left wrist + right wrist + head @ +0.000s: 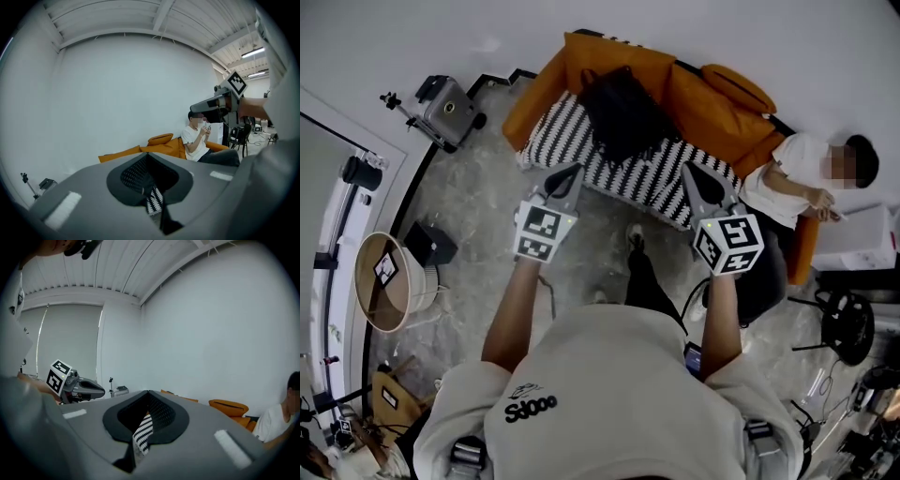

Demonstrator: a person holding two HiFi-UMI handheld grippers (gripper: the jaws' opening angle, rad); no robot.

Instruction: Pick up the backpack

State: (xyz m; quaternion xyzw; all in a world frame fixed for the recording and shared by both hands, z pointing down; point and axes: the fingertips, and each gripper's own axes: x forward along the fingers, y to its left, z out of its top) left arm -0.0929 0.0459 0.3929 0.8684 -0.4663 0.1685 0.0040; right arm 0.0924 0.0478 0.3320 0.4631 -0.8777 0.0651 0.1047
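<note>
Left gripper (570,172) and right gripper (691,172) hang closed, empty, before the sofa (705,105). Its black backpack (623,112) shows only in the head view.

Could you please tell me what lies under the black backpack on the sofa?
A black-and-white striped seat cushion, with the orange backrest behind the backpack. The cushion patch directly beneath it is covered.

backpack (623,112) lies on the sofa (562,141), a person (797,173) seated at its right end.
</note>
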